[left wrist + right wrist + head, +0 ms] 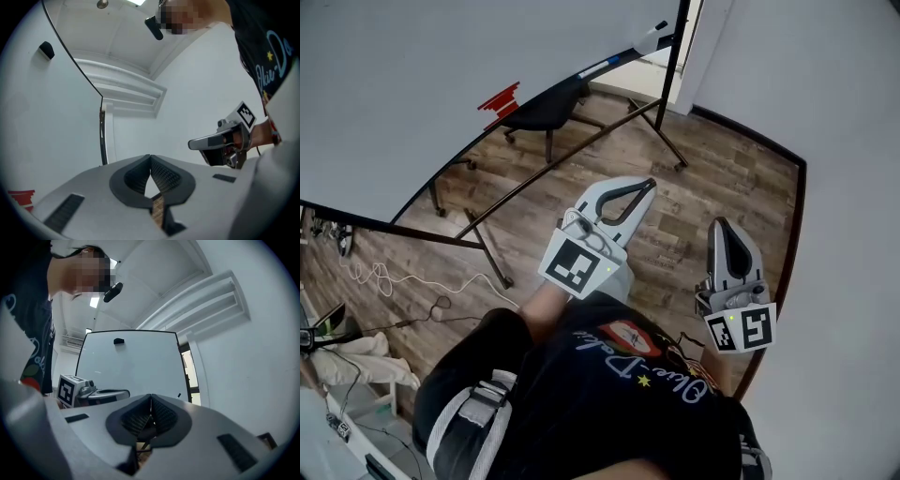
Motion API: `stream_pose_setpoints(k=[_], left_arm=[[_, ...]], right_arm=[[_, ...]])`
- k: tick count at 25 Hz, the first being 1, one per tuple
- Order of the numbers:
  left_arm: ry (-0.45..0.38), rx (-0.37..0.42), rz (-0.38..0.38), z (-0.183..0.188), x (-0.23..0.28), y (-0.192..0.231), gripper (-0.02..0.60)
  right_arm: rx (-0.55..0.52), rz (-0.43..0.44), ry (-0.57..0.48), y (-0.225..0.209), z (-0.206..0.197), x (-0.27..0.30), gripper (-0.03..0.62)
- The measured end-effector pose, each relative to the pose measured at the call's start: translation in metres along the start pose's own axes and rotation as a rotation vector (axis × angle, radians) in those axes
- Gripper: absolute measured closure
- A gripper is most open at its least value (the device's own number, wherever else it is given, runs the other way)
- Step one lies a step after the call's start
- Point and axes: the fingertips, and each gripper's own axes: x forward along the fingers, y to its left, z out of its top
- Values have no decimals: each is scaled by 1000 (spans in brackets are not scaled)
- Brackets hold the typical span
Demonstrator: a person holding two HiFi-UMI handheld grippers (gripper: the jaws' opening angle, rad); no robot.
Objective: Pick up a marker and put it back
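The left tongs (645, 187) at mid-frame and the right tongs (720, 225) to their right are both pressed together and empty above the floor (722, 159), well apart from the marker (598, 67) on the whiteboard (412, 75) ledge, upper middle.

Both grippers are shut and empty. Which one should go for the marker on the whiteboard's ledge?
Left, probably. The left gripper is on the side of the whiteboard, nearer the blue marker on its ledge. The right gripper is farther off. Both are shut, so open first.
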Motion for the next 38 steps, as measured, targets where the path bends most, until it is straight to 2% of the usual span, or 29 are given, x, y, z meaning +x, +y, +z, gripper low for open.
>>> stream_pose_setpoints(k=[6,14,20,26,32,36,38], left_arm=[[-2,12,-26,-8,34,36,577],[0,19,-15,-24,69,95,578],[-18,-26,-8,-38,94,138,578],[-31,50,-26,-39,111,166,577],[-25,56,9,-47,115,190,577],[0,37,58,-54,118,201,577],[12,55,80,-56,124,205,577]], right_arm=[[-14,-8,16,-22,1,42,592],[-22,1,33,-46,1,109,592],[-49,11,44,-59,2,159,592],[-58,7,25,-72,2,198,592],[-66,36,32,-81,-1,228,592],[-47,67,32,-96,-4,245,591],[-46,95,27,-106,-4,256,591]])
